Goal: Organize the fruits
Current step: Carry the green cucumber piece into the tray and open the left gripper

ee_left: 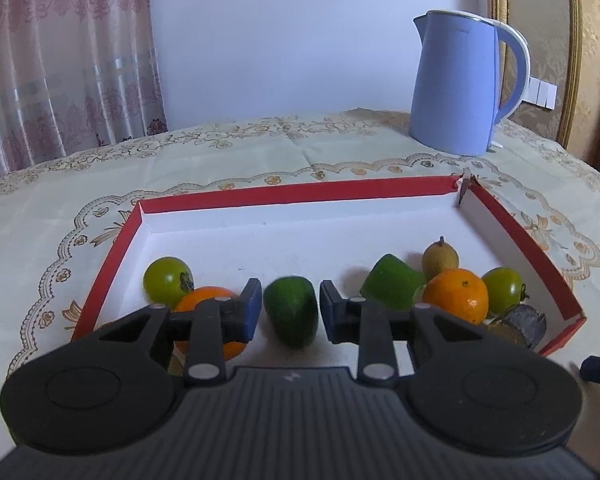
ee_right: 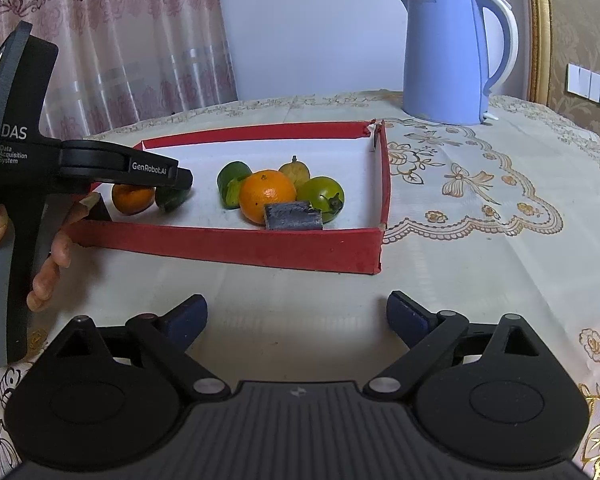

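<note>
Over the box (ee_left: 112, 240), left tongs (ee_left: 286, 308) straddled a green fruit (ee_left: 292, 310), barely unclenched; right tongs (ee_right: 296, 316) gaped empty; best lift straight off.

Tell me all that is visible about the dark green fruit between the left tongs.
The dark green oblong fruit has smooth, matte skin and looks whole. It lies on the white floor of the red-walled cardboard tray, between the blue pads of the left tongs. A narrow gap shows on each side, so the pads seem not to press it.
</note>
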Demonstrator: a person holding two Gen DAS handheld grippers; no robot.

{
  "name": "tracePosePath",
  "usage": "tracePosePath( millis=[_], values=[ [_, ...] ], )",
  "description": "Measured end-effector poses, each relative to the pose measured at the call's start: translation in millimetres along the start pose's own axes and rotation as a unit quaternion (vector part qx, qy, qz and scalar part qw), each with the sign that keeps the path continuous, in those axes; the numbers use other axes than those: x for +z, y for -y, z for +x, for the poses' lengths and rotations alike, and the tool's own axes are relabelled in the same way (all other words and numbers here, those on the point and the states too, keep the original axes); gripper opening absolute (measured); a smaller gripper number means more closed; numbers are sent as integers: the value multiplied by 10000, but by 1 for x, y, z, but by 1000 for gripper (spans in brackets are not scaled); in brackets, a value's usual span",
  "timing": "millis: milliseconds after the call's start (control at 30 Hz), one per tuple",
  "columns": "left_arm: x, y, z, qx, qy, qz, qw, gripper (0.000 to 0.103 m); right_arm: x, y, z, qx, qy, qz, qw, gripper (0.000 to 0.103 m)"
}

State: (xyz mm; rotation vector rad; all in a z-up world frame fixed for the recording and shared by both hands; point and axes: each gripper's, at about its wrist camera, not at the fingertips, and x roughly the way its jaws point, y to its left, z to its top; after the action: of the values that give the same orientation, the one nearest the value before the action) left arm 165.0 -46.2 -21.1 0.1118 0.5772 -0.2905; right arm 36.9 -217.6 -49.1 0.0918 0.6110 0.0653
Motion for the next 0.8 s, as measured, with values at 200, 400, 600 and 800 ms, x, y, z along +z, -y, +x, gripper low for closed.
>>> tracePosePath(
  millis=[200, 400, 600, 800],
  values=[
    [-1, -2, -4, -104, 46, -81, 9999, 39, 0, -1, 1, -12, -9, -18, 10000, 98],
    [-4, 2, -22, 39, 373, 9, 9993, 74, 0, -3, 2, -44, -31, -69, 10000, 98],
    [-11, -10, -53, 108, 503, -289, 9983, 81, 0, -4, 2, -69, -43, -102, 9999, 99],
    [-32, -14, -106, 540, 782, -427, 9946, 102, -1, -5, 0, -176, 1, -74, 9998, 99]
  ],
)
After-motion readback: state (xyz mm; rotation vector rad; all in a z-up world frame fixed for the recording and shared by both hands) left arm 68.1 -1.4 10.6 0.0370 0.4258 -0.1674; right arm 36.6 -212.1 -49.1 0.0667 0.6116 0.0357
